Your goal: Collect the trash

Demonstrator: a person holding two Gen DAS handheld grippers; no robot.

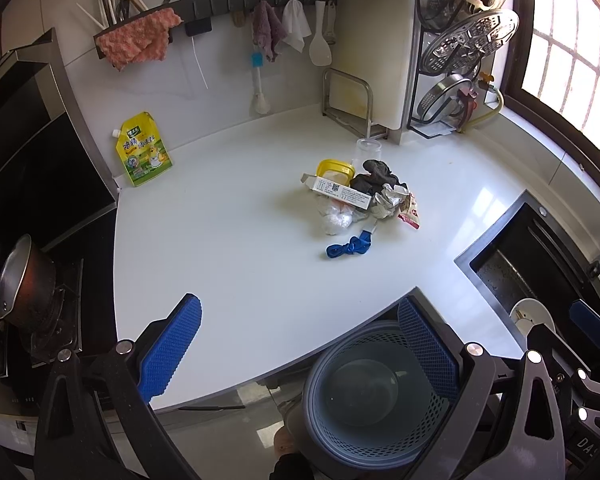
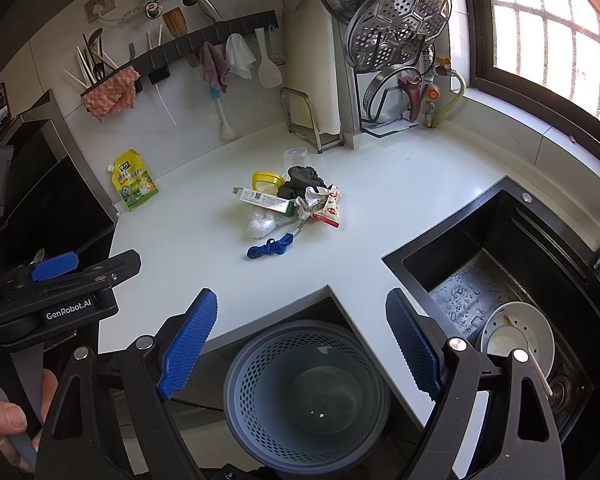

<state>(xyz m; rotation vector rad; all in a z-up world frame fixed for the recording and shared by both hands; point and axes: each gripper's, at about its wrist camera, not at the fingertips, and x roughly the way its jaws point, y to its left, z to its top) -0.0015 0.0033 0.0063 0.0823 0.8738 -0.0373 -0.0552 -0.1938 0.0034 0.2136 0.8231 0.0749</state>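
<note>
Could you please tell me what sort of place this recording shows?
Most likely a home kitchen: a sink set into the white counter, a stove with a pot, and utensils on a wall rack.

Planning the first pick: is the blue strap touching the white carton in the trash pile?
Apart. The right wrist view shows the blue strap lying nearer the counter edge, with a clear plastic bag between it and the white carton.
</note>
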